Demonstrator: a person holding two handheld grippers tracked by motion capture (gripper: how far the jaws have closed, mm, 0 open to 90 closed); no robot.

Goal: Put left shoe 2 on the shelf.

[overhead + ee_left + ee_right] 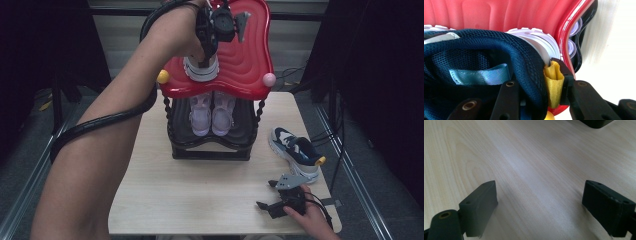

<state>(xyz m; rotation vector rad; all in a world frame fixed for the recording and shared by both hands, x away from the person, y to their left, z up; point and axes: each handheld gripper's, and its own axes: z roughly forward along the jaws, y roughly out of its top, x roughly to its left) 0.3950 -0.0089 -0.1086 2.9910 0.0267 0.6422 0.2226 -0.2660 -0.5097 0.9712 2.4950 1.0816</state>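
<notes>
A navy mesh sneaker (499,50) with white sole is clamped at its heel by the left gripper (206,59) on the red shelf top (250,65). Its yellow pull tab (554,82) is seen up close in the left gripper view, while the right gripper (539,205) is held wide open over the table (524,157).

Dim, dark edges — soft glare, close-ups slightly blurred.

Navy sneaker (201,67) (white sole, yellow heel loop) on red shelf (247,60).

One shoe (201,69) on rack (250,60); other shoe (296,149) right.
</notes>
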